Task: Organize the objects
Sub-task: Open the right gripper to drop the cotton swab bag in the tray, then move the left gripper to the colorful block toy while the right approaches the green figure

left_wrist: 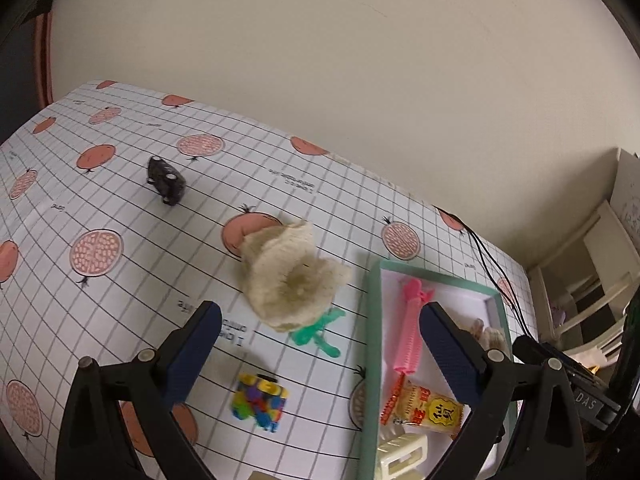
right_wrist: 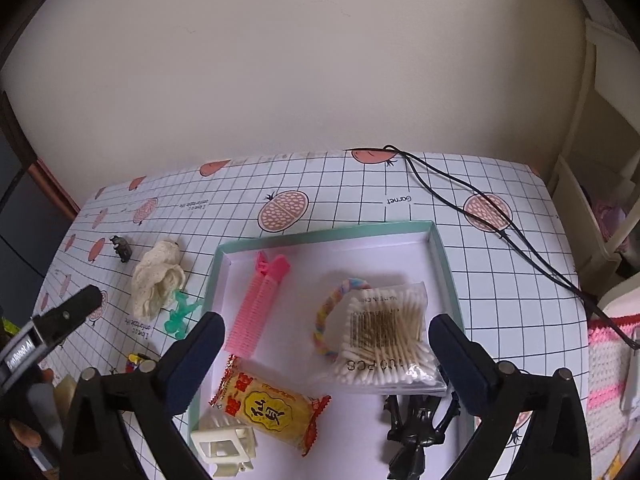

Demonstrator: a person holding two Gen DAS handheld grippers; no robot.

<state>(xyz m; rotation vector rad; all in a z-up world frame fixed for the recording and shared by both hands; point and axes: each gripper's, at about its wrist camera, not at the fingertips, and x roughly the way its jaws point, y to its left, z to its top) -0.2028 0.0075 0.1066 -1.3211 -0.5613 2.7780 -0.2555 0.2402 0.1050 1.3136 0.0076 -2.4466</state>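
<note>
My left gripper (left_wrist: 320, 334) hangs open above the tablecloth. A cream knitted cloth (left_wrist: 288, 276) and a green plastic toy (left_wrist: 316, 334) lie just ahead of it. A colourful cube (left_wrist: 260, 400) lies below its fingers, and a black toy car (left_wrist: 166, 180) sits far left. My right gripper (right_wrist: 326, 342) is open over the teal-rimmed tray (right_wrist: 320, 236). The tray holds a pink comb (right_wrist: 256, 312), a pastel bracelet (right_wrist: 324, 316), a cotton swab bag (right_wrist: 384, 336), a yellow snack packet (right_wrist: 272, 408), a cream clip (right_wrist: 224, 444) and a black figure (right_wrist: 416, 428).
A black cable (right_wrist: 480, 216) runs across the table's back right corner and off its right edge. A cream shelf unit (right_wrist: 600, 160) stands to the right, with a pink and white crochet piece (right_wrist: 608, 368) below it. The wall is close behind the table.
</note>
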